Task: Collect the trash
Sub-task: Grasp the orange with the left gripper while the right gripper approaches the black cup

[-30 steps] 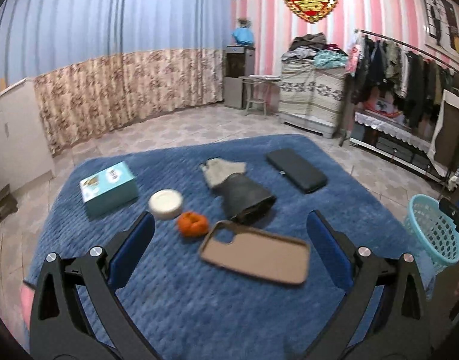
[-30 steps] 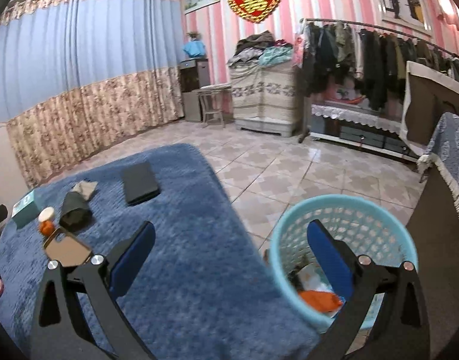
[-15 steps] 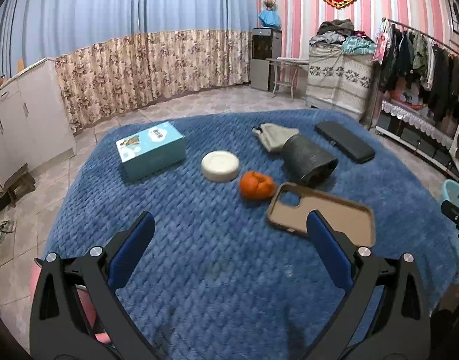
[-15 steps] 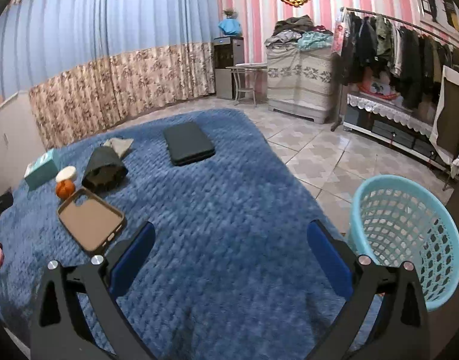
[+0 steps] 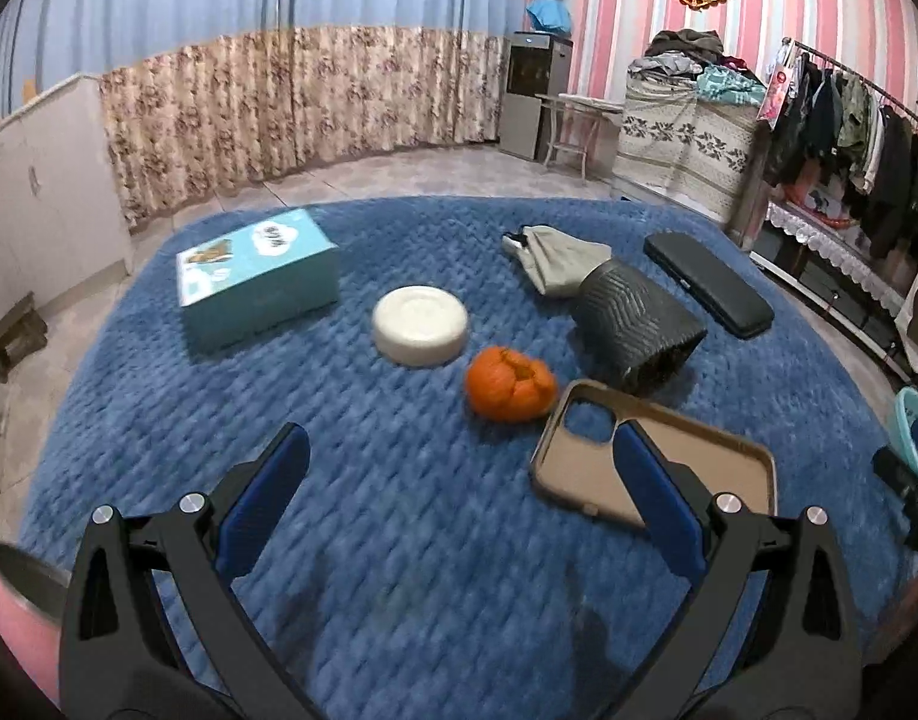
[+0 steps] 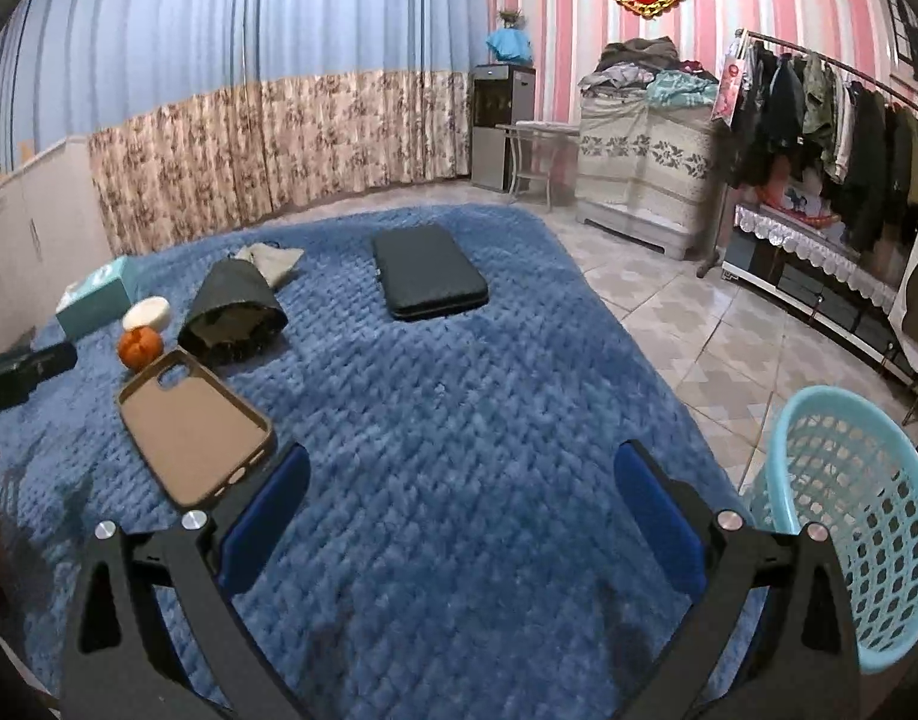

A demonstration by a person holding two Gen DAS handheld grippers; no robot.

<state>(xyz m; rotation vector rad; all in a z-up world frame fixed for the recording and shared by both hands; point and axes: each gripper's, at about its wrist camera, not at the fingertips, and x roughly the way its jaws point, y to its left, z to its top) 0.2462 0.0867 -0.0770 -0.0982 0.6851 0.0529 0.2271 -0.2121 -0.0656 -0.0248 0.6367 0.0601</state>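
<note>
We're holding the left gripper (image 5: 456, 468) spread wide and empty over the blue blanket (image 5: 351, 480); the orange peel (image 5: 510, 383) is sitting at twelve o'clock. Our right gripper (image 6: 459, 480) is gaping too, laundry basket (image 6: 849, 516) at three o'clock.

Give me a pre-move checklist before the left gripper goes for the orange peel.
1. Left gripper jaws open and empty: ok.
2. Orange peel in plain view on the blue blanket, uncovered: ok.
3. Peel centred between the jaws: not ok, it sits ahead and right of centre.
4. Room around the peel: not ok, the phone case lies right against it; white round dish close.
5. Right gripper open and empty: ok.
6. Basket upright beside the blanket: ok.
</note>
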